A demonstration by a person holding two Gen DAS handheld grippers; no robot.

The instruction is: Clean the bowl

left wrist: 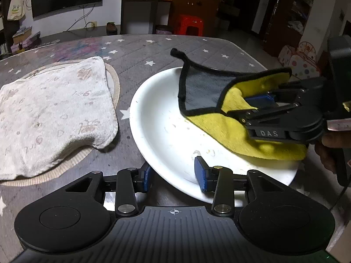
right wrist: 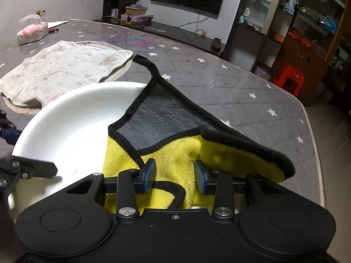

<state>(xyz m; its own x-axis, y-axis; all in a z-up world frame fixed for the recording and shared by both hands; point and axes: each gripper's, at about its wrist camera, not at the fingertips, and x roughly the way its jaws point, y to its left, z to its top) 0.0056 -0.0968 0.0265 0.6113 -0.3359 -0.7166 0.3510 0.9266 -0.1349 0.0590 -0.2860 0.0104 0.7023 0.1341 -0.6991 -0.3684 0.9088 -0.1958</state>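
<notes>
Now my right gripper [right wrist: 175,176] clenches the cloth [right wrist: 175,153]; left gripper [left wrist: 173,176] straddles the bowl [left wrist: 166,131] rim, unclamped—grip before scrubbing.

My worktop [left wrist: 166,52] is a rounded table under a grey quilted cover with white stars, glossy on top. A white bowl [left wrist: 158,118] sits directly on it near my edge. Beside it, toward the left side, lies a round beige mat [left wrist: 115,83] with a pale printed towel [left wrist: 54,109] spread over it, the mat's rim showing around the towel. At the far left corner rests a pack of tissues [right wrist: 33,31], with a paper sheet [right wrist: 57,23] just beyond it.
</notes>
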